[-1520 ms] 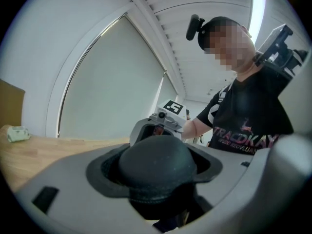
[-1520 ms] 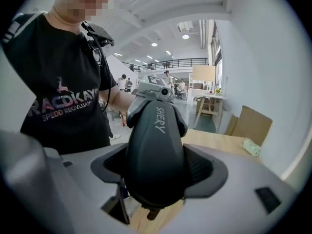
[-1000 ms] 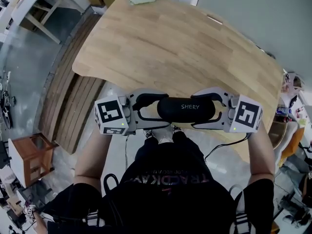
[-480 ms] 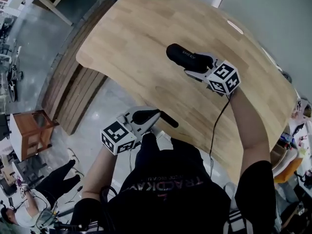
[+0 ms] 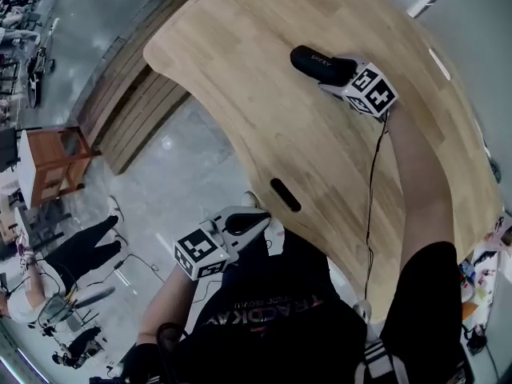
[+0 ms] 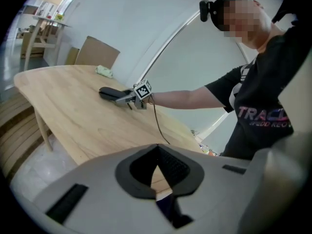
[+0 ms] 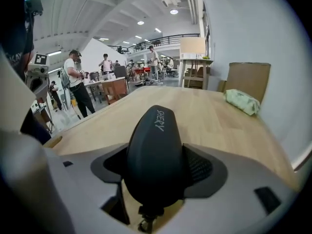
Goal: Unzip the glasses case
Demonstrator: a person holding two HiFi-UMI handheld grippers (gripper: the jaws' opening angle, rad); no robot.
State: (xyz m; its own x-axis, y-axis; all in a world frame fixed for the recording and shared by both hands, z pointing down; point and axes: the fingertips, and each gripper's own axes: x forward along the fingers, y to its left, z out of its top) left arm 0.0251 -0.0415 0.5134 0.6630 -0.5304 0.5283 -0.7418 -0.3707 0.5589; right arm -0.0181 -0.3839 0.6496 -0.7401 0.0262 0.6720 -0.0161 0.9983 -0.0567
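Our right gripper's (image 5: 334, 74) jaws are pinching one end of the black glasses case (image 5: 310, 60), far out across the wooden table (image 5: 240, 86). Our left gripper's (image 5: 256, 224) jaws are pressing together on nothing, by the table's near edge.

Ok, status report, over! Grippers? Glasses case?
Left gripper shut, empty, off the table edge. Right gripper shut on glasses case over table. Case looks closed. Green packet far off, not blocking.
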